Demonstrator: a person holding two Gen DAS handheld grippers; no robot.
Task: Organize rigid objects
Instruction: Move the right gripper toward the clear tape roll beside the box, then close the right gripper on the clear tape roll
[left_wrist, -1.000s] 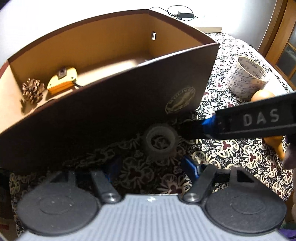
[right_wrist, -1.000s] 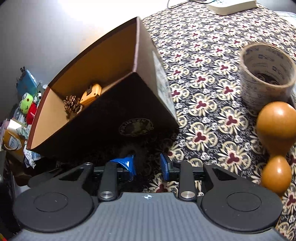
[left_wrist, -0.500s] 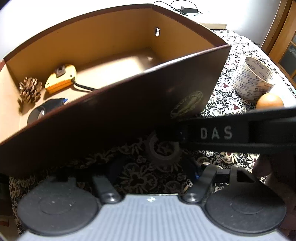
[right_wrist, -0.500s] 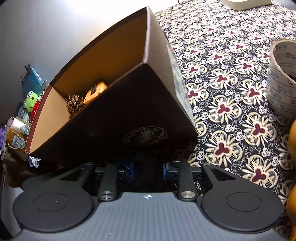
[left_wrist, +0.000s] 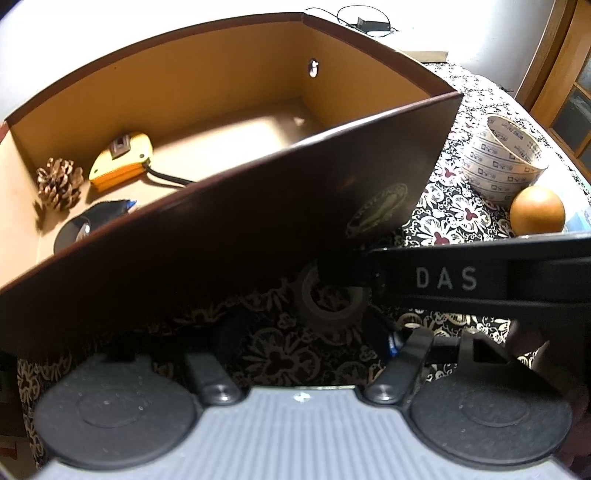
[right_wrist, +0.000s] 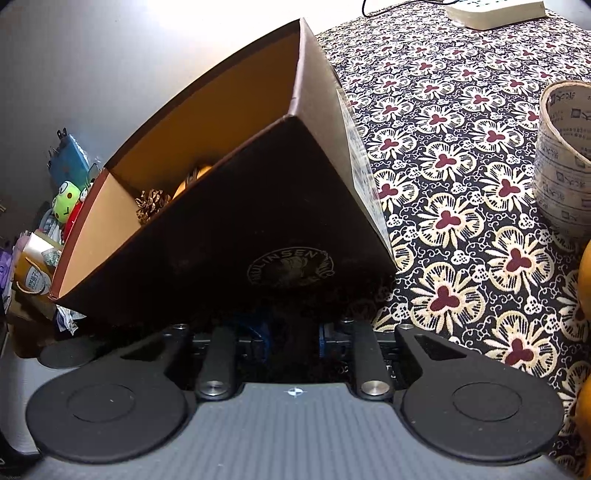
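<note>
A cloth (right_wrist: 461, 155) printed with cream and maroon flowers on black covers the table, with a pale wall behind and wooden door framing at the far right. On it stands a dark brown cardboard box (left_wrist: 258, 229), matte outside, tan inside, stamped with a round emblem. Inside lie a scaly pine cone (left_wrist: 59, 182), a yellow tape measure (left_wrist: 120, 160) and a dark glossy piece. A small grey tape roll (left_wrist: 330, 301) lies on the cloth just before the box wall, between my left gripper (left_wrist: 306, 339) fingers, which stand spread. My right gripper (right_wrist: 291, 336) reaches in at that roll; its blue tips sit in shadow, and I cannot tell their grip. A wide printed tape roll (left_wrist: 502, 162) and a smooth wooden ball (left_wrist: 537, 210) rest beside the box.
</note>
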